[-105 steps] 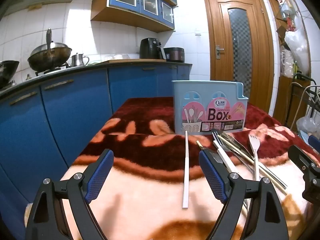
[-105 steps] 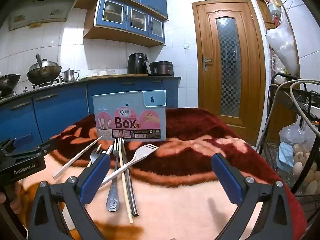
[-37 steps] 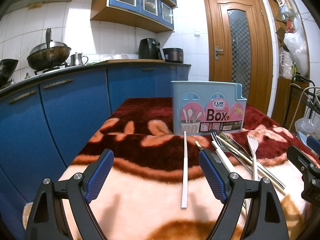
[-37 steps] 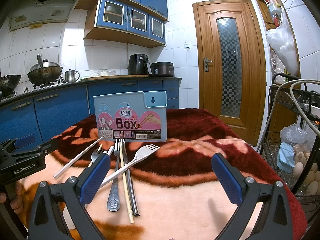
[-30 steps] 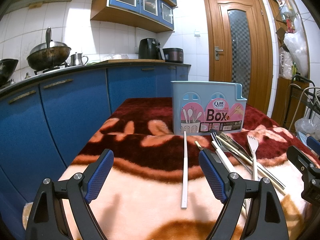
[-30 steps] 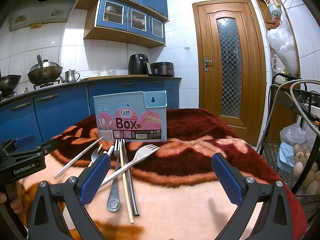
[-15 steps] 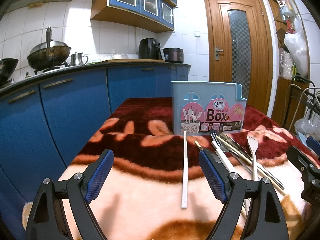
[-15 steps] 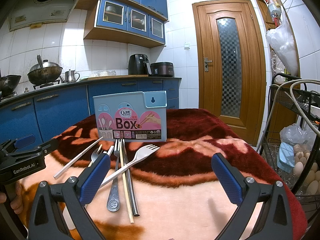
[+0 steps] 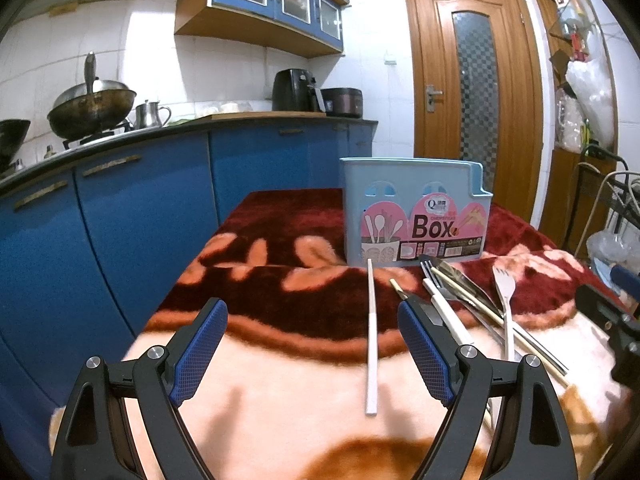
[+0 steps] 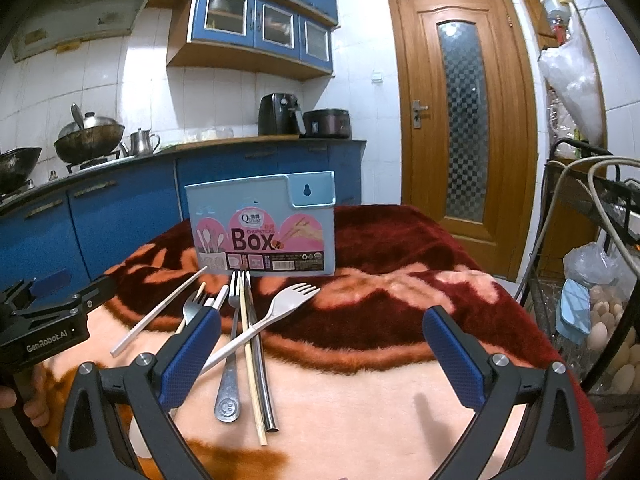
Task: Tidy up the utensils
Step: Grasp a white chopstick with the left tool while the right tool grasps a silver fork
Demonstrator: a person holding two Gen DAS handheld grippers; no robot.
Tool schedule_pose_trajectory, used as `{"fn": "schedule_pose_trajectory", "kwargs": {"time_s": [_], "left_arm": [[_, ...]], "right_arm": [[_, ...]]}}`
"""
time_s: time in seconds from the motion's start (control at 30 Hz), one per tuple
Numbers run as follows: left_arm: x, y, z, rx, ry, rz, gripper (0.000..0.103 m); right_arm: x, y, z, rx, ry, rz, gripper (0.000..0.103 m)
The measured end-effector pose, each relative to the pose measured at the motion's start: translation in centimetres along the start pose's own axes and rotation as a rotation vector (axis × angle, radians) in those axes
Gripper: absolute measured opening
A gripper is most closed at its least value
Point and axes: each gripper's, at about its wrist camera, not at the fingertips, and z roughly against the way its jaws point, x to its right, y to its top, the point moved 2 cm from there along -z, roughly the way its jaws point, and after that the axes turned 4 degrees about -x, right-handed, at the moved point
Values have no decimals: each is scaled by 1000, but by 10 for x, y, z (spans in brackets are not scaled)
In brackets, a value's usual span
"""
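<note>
A light blue utensil box (image 9: 416, 212) (image 10: 262, 226) with a pink "Box" label stands upright on the blanket-covered table. In front of it lies a single white chopstick (image 9: 372, 336) (image 10: 158, 312), and to its right a pile of forks, chopsticks and metal utensils (image 9: 472, 304) (image 10: 244, 332), with a pale fork (image 10: 276, 312) (image 9: 505, 300) lying across it. My left gripper (image 9: 312, 344) is open with nothing between its fingers, near the table's front left. My right gripper (image 10: 320, 352) is open too, its left finger (image 10: 188, 356) over the pile's near end.
A red and peach blanket (image 10: 360, 392) covers the table. Blue kitchen cabinets (image 9: 120, 216) run along the left, with a wok (image 9: 90, 106) on the counter. A wooden door (image 10: 460, 120) stands behind. A wire rack with eggs (image 10: 604, 328) is at the right. A hand (image 10: 24, 396) holds the left gripper.
</note>
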Motion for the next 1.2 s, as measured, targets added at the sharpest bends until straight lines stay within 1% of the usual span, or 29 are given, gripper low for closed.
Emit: {"fn": "schedule_pose_trajectory", "kwargs": {"time_s": [0.1, 0.23, 0.33, 0.4, 0.47, 0.57, 0.63, 0.67, 0.7, 0.73, 0.8, 0.87, 0.93, 1.0, 1.07, 1.2], "left_arm": [[-5, 9, -1, -24, 3, -4, 88], [-12, 24, -8, -87, -13, -9, 88], [-14, 37, -16, -150, -26, -29, 88], [-13, 44, -22, -189, -29, -48, 88], [-11, 51, -28, -226, -33, -65, 88], [-7, 58, -38, -283, -63, -71, 88], [-3, 61, -47, -328, -111, -79, 88], [0, 61, -53, -360, -144, -86, 88], [3, 61, -60, -397, -164, -87, 87], [5, 61, -66, -420, -170, -85, 86], [8, 61, -79, -469, -181, -83, 79], [10, 62, -90, -506, -178, -79, 74], [13, 63, -98, -533, -185, -79, 70], [16, 62, -105, -551, -178, -94, 64], [18, 63, -112, -568, -175, -106, 62], [23, 60, -123, -603, -185, -113, 54]], "right_arm": [[2, 10, -1, -41, 12, 16, 103], [9, 20, -12, -139, 36, 16, 103], [14, 30, -26, -242, 53, -4, 103], [17, 35, -35, -303, 53, -10, 100], [20, 39, -44, -360, 54, -26, 91], [24, 44, -60, -453, 82, -72, 85], [24, 46, -69, -512, 107, -94, 82], [23, 46, -74, -546, 119, -104, 81], [22, 46, -79, -579, 126, -108, 81], [20, 45, -84, -617, 128, -111, 78], [19, 45, -92, -661, 141, -127, 73], [18, 44, -101, -704, 156, -154, 68], [18, 44, -107, -719, 168, -176, 64], [17, 45, -112, -739, 177, -192, 62], [16, 44, -118, -762, 190, -213, 58], [14, 39, -130, -817, 215, -263, 53]]}}
